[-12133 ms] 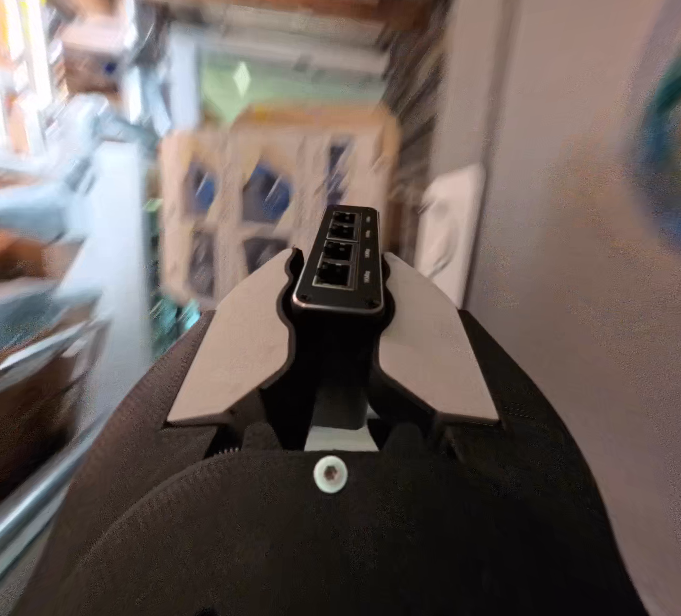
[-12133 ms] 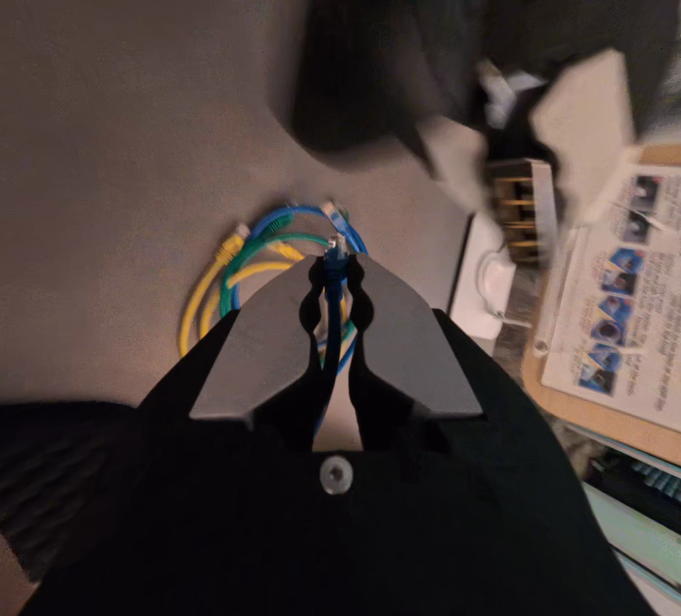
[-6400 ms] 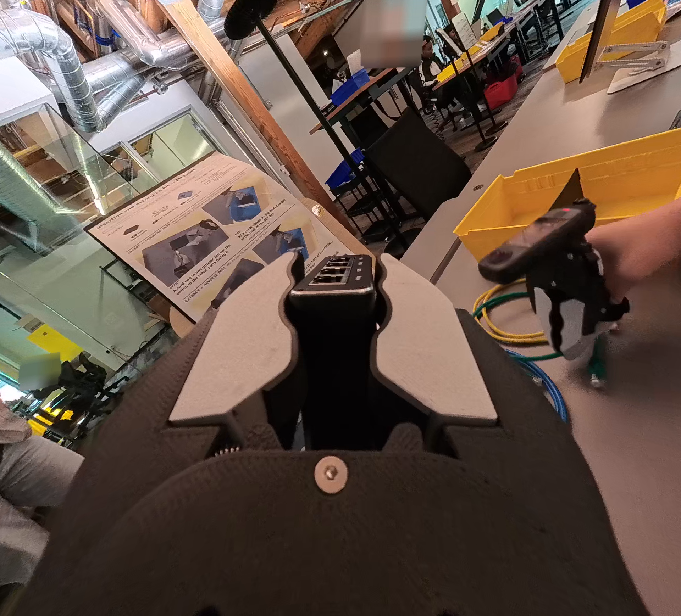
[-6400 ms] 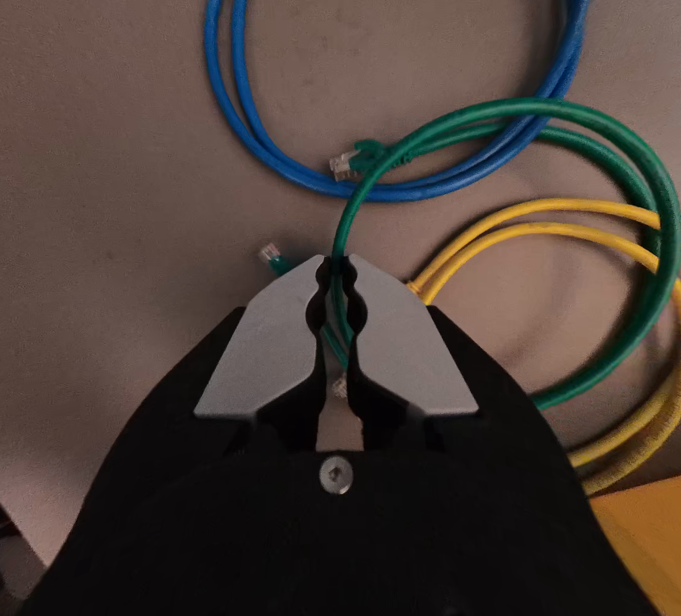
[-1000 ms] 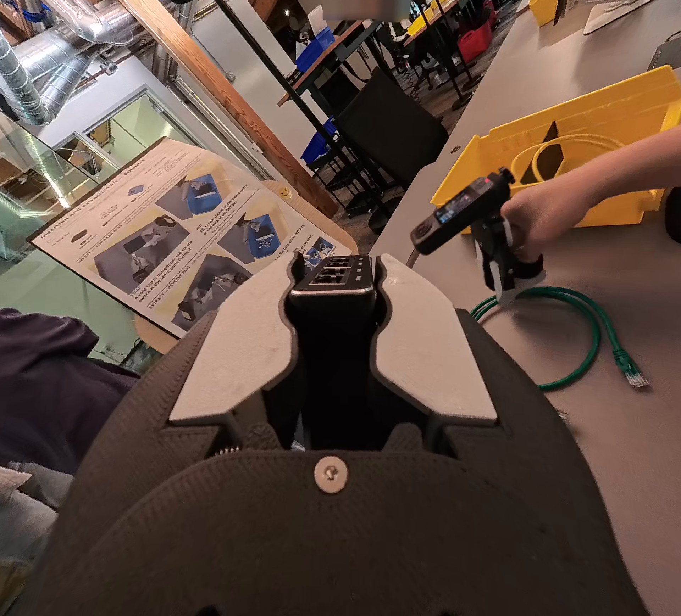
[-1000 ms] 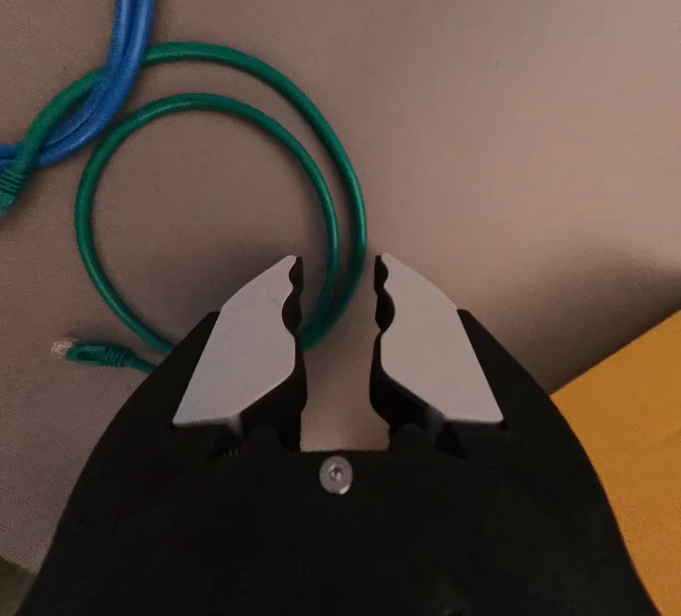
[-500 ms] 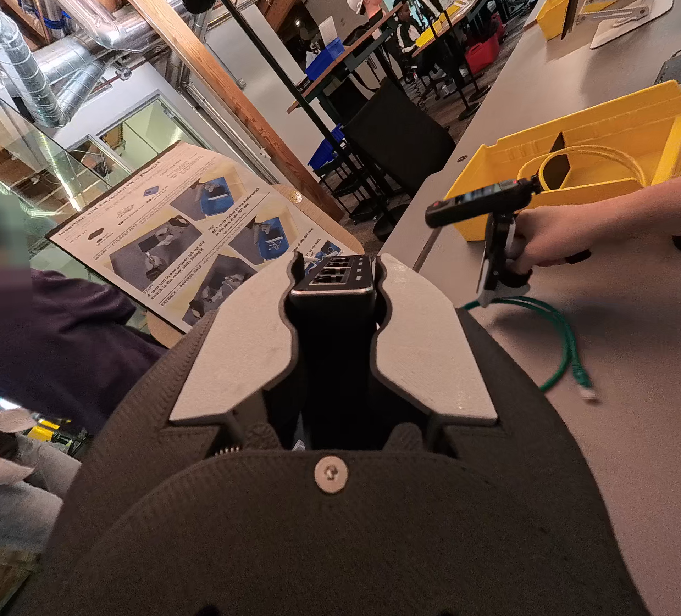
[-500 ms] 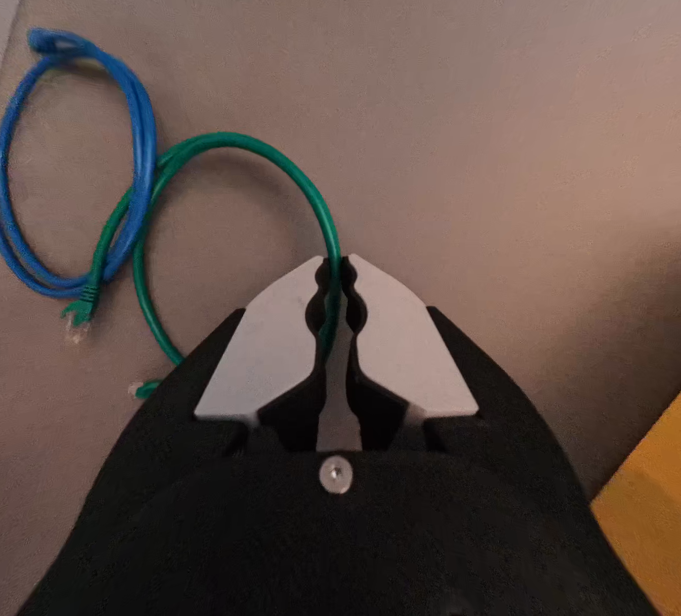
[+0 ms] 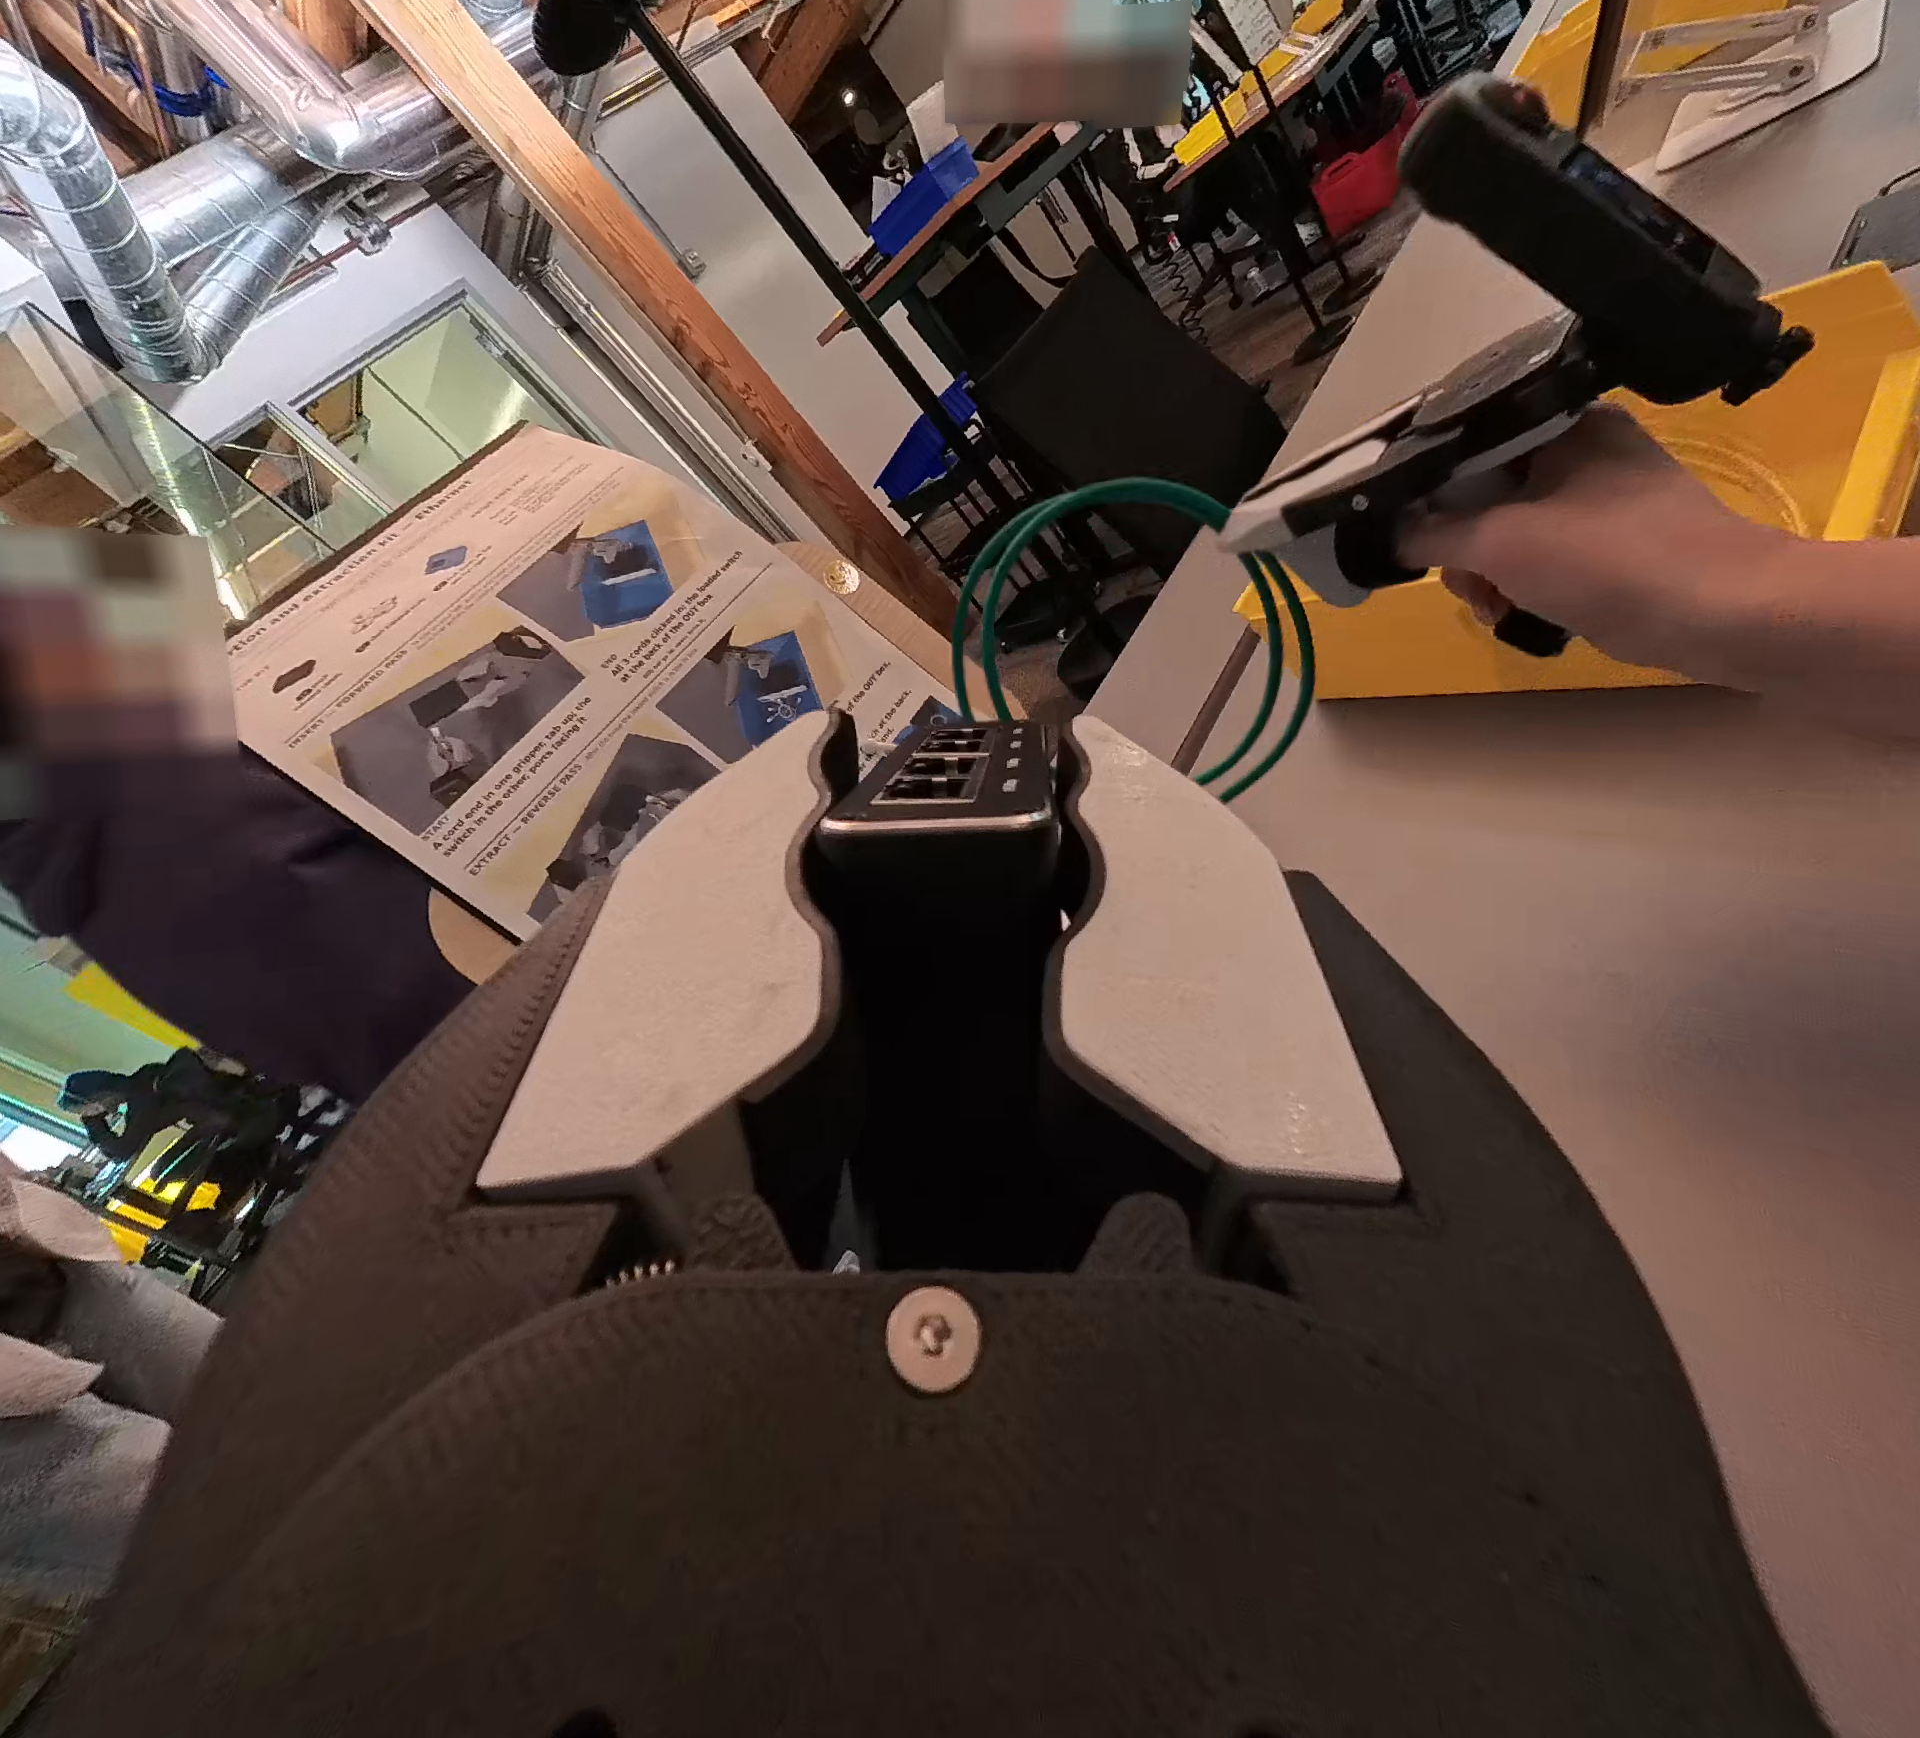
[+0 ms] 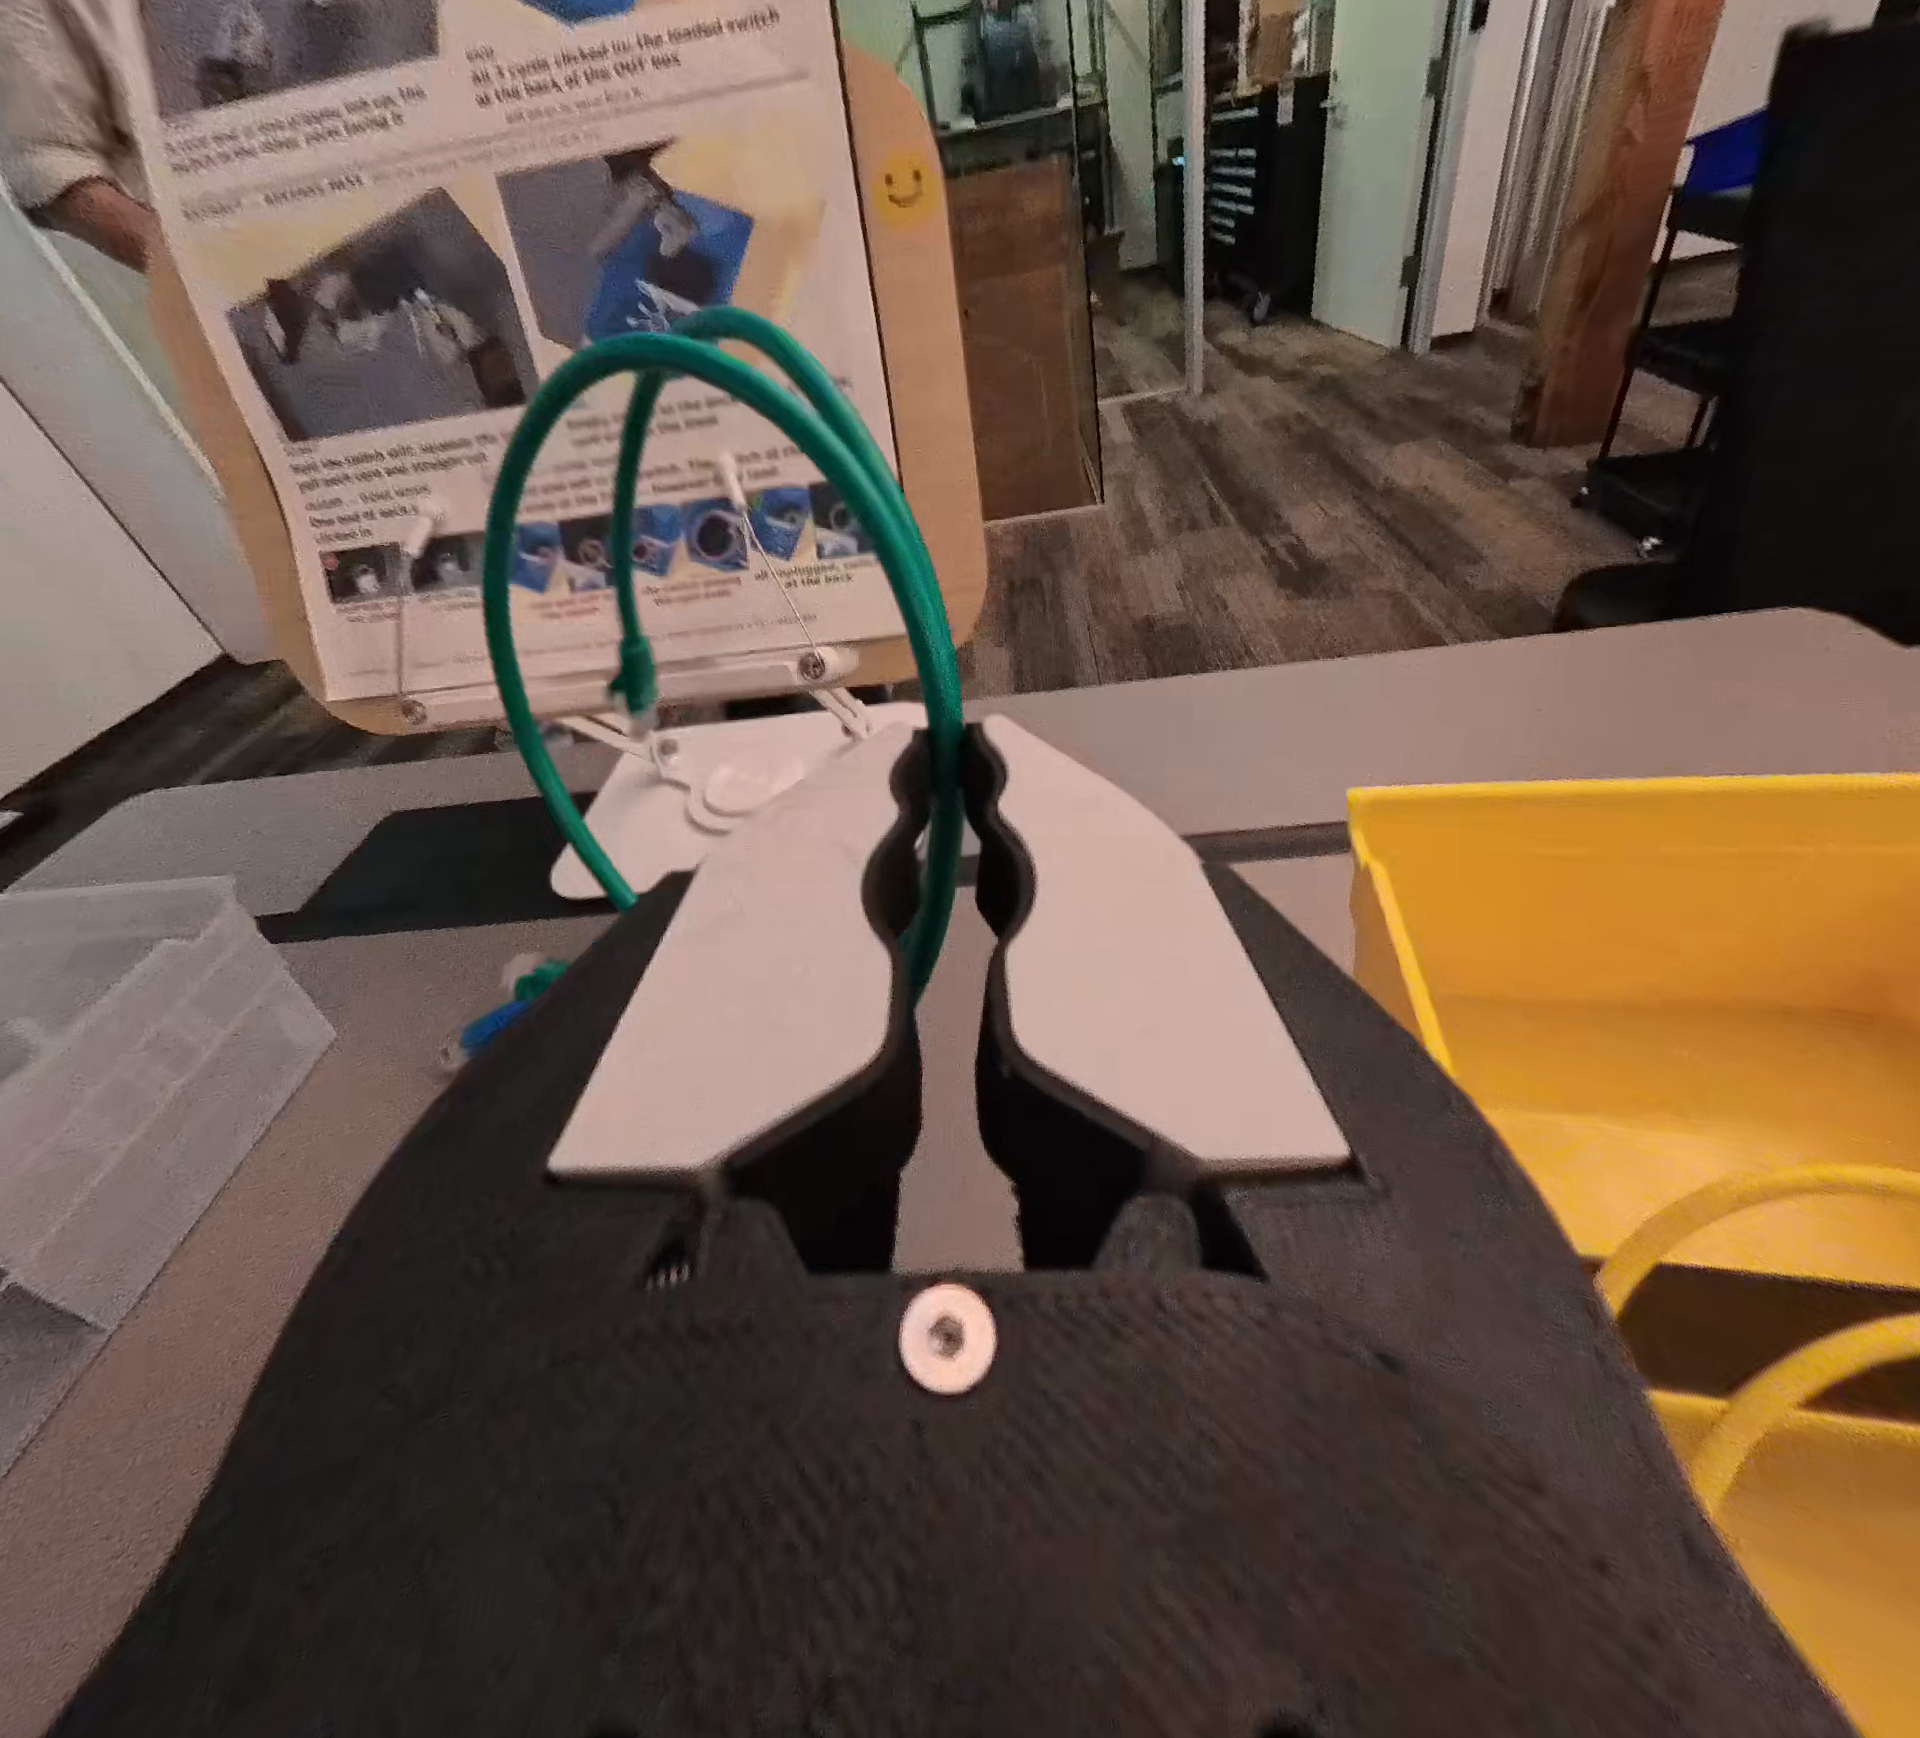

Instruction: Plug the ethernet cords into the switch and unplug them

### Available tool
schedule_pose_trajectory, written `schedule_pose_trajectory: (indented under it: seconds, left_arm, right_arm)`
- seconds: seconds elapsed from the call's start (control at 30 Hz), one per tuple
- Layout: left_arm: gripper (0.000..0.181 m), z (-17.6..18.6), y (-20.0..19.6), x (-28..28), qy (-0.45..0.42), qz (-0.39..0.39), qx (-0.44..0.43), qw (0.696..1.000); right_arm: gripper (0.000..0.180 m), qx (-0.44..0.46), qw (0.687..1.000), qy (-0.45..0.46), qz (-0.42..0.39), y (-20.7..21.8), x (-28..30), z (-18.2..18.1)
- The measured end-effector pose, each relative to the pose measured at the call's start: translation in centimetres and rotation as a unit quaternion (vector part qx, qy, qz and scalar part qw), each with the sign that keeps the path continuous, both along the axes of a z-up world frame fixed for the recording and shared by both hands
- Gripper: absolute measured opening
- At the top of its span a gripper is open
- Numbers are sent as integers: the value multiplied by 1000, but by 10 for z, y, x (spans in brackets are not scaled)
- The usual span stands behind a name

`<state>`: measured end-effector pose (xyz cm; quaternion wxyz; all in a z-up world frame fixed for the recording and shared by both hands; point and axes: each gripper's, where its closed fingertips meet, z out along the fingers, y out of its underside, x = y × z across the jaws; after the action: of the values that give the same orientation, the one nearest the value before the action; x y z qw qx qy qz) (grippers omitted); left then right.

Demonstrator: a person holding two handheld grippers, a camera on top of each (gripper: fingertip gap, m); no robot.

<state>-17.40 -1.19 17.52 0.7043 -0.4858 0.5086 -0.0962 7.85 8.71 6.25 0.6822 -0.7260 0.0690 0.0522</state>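
My left gripper (image 9: 951, 758) is shut on the black ethernet switch (image 9: 940, 867), held off the table with its row of ports facing up and away. My right gripper (image 10: 943, 738) is shut on the green ethernet cord (image 10: 665, 369), pinching it mid-length so it coils up in two loops; one green plug (image 10: 632, 675) dangles free. In the left wrist view the right gripper (image 9: 1242, 530) is held by a hand to the upper right of the switch, and the green cord (image 9: 1049, 525) loops down behind the switch.
A yellow bin (image 10: 1621, 961) holding a yellow cord (image 10: 1745, 1273) stands on the grey table (image 9: 1558, 909) at the right. An instruction board (image 10: 540, 286) stands on a white stand. A clear plastic box (image 10: 114, 1065) is at the left. A blue cord end (image 10: 488, 1028) lies on the table. The left gripper's tips are roughly 30 cm from the right gripper's.
My right gripper has lifted the green cord off the table and swung up level, bringing it closer to the switch. My left gripper still holds the switch, nearly unmoved.
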Motion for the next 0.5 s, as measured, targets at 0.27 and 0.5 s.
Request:
schedule_pose_trajectory:
  seconds: [0.27, 0.5]
  left_arm:
    - [36, 5, -4, -5, -10, -6, 3, 1000]
    - [36, 7, -8, -2, -12, -12, 6, 1000]
  right_arm:
    - [7, 36, 974, -214, 71, -45, 29, 69]
    - [7, -55, 924, -360, 121, -99, 145, 82]
